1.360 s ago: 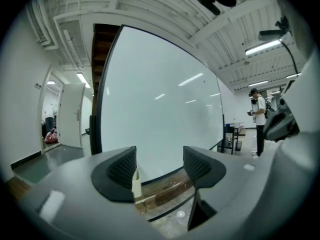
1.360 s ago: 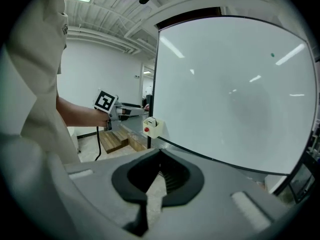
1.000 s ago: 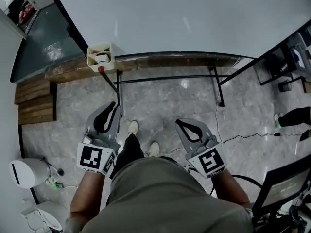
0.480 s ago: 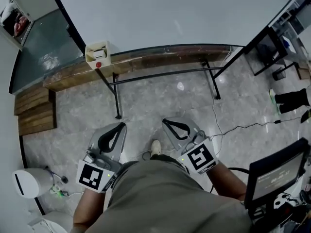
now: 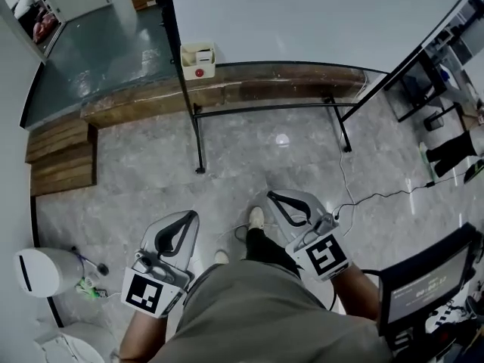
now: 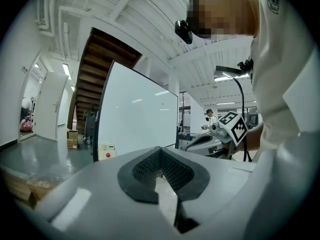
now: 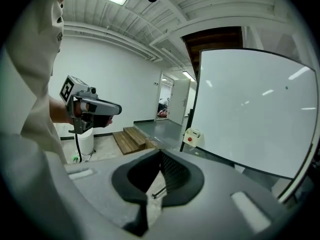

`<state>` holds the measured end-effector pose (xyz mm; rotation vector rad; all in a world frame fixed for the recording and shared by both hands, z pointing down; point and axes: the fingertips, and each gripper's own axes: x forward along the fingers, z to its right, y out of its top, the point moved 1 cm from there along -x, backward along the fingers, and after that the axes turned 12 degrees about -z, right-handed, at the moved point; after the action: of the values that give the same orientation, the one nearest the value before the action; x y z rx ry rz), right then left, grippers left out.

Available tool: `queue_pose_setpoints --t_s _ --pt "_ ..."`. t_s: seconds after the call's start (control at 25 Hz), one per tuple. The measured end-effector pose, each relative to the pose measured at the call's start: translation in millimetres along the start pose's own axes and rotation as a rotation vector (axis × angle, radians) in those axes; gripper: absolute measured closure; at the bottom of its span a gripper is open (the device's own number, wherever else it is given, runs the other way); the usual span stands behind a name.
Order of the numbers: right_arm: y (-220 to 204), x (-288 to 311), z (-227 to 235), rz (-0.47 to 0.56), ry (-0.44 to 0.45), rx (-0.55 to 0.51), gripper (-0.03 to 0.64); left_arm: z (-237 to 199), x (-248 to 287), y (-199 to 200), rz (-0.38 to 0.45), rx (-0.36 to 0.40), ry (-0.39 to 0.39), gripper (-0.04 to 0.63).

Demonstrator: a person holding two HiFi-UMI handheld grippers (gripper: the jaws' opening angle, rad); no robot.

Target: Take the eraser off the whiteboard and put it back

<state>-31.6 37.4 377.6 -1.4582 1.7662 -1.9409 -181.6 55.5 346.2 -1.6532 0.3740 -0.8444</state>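
Standing a little way off, I saw that the person had drawn back from the whiteboard (image 5: 318,13) in the last moment. A second before, its lower edge and stand had been close in front of their feet. Now a wide stretch of grey floor (image 5: 136,180) lay between them and it.

The cream holder (image 5: 189,65) with the red dot hung at the board's lower left corner, just as it had. It looked smaller and sat nearer the middle of the head view. The eraser (image 5: 203,54), as far as I could judge, was the pale block resting in that holder, though it was too small to be sure of. Either way, it was on the board and well apart from both hands.

The left tongs (image 5: 192,216) were held low by the person's hip and were pressed together with nothing between them. The right tongs (image 5: 274,197) were carried the same way on the other side, also closed and empty. Through both pairs I could see only bare floor. A thin cable (image 5: 378,199) trailed across the floor to the right, and the wooden steps (image 5: 60,157) lay to the left.

With the eraser in its place, both tongs empty and the person backing off, I took the putting-back to be done. Nothing seemed left but to stand clear.
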Motion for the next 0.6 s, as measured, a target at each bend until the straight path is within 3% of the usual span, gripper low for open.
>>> queue_pose_setpoints --t_s 0.2,0.28,0.6 --pt "-3.5 -18.2 -69.5 -0.039 -0.030 0.020 0.614 -3.4 -64.0 -23.3 0.077 -0.021 -0.022 0.589" --pt "-2.1 -24.7 -94.2 -0.044 -0.026 0.018 0.614 -2.0 -86.0 -34.1 0.064 -0.017 -0.025 0.589" --pt "-3.8 -79.4 -135.2 -0.008 -0.031 -0.028 0.614 51.7 -131.4 -41.7 0.072 0.000 -0.015 0.589"
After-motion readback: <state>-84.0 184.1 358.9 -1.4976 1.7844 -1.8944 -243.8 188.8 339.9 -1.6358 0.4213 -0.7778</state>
